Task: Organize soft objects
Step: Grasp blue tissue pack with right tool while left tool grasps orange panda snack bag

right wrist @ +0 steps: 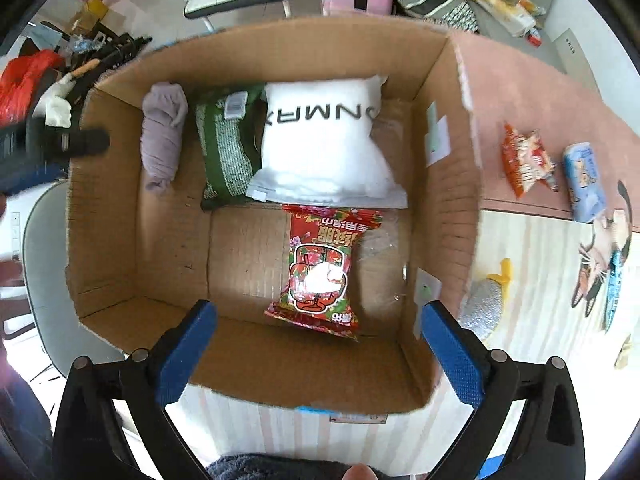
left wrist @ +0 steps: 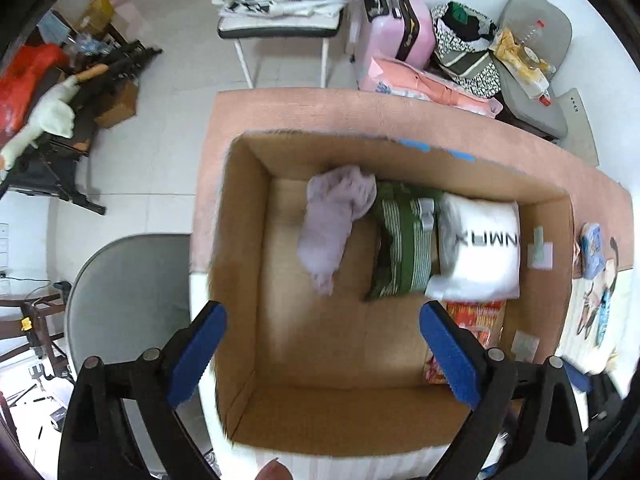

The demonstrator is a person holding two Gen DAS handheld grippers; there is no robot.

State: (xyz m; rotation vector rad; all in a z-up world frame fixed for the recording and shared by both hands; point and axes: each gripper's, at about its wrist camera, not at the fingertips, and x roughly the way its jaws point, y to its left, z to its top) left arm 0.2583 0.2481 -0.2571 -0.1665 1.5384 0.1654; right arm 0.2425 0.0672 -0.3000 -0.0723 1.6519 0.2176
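Note:
An open cardboard box (left wrist: pixel 240 240) (right wrist: pixel 104 240) holds a lilac cloth (left wrist: pixel 332 224) (right wrist: pixel 162 136), a green striped pack (left wrist: pixel 404 244) (right wrist: pixel 228 148), a white soft pack (left wrist: pixel 480 248) (right wrist: pixel 324 144) and a red printed pack (right wrist: pixel 320 272) (left wrist: pixel 476 320). My left gripper (left wrist: pixel 324 356) is open and empty above the box's near left part. My right gripper (right wrist: pixel 320 356) is open and empty above the box's near edge. The left gripper shows blurred at the left edge of the right wrist view (right wrist: pixel 60 148).
On the table right of the box lie an orange snack pack (right wrist: pixel 524 160), a blue tissue pack (right wrist: pixel 584 180) and a silver scrubber with a yellow tab (right wrist: pixel 484 300). A grey chair (left wrist: pixel 128 292) stands left of the table. A pink suitcase (left wrist: pixel 396 28) and piled textiles stand beyond.

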